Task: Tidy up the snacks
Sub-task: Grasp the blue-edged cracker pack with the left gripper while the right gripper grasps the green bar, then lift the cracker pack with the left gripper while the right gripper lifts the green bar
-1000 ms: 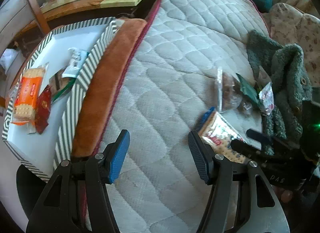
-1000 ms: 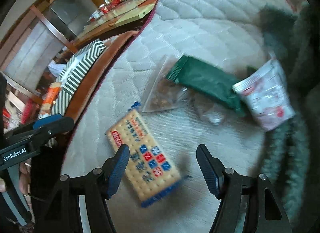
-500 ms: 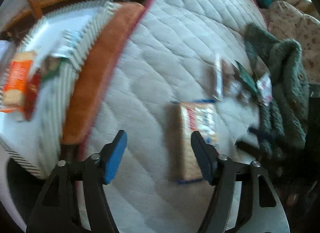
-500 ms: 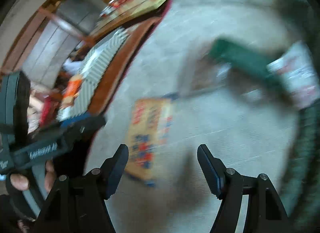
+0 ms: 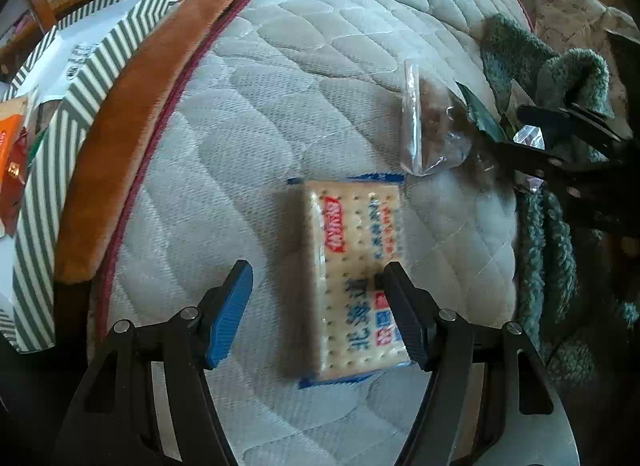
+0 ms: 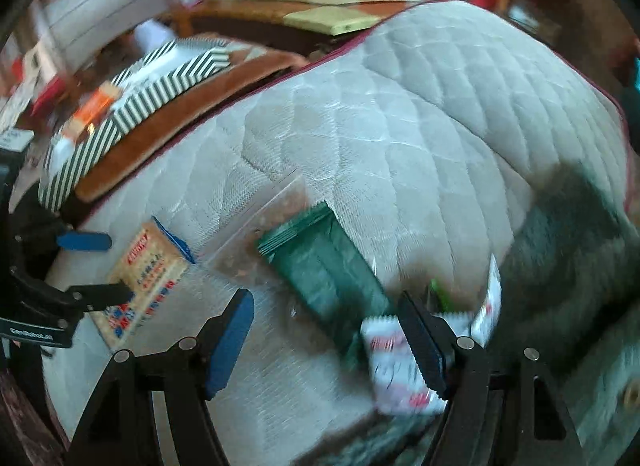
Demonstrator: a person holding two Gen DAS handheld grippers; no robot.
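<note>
I see a quilted grey mattress (image 5: 320,77) filling most of both views, edged with dark red piping and bordered by a brown plush strip (image 5: 132,121). Beside that strip sits a green-and-white striped box (image 5: 76,105); an orange snack packet (image 5: 6,141) lies inside it at the far left of the left wrist view. A fuzzy green garment (image 5: 560,234) lies along the mattress's right side.

My left gripper (image 5: 318,308) is spread wide with nothing between its pads. The cracker packet (image 5: 356,278), blue-trimmed with red and blue printing, lies flat on the mattress, lengthwise along the fingers. Its near half sits inside the gap, offset toward the right finger (image 5: 404,318), which overlaps the packet's right edge; I cannot tell whether it touches. The left finger (image 5: 230,314) stands well clear of the packet.

My right gripper (image 6: 326,340) is also spread wide and holds nothing. A dark green wrapper (image 6: 320,266) lies diagonally ahead, its near end reaching into the gap. A white packet with red print (image 6: 392,366) lies at the right finger (image 6: 422,350), partly behind it; this view is blurred. A clear bag of brown pieces (image 5: 428,121) lies just beyond the cracker packet, its corner near the packet's far right corner.
</note>
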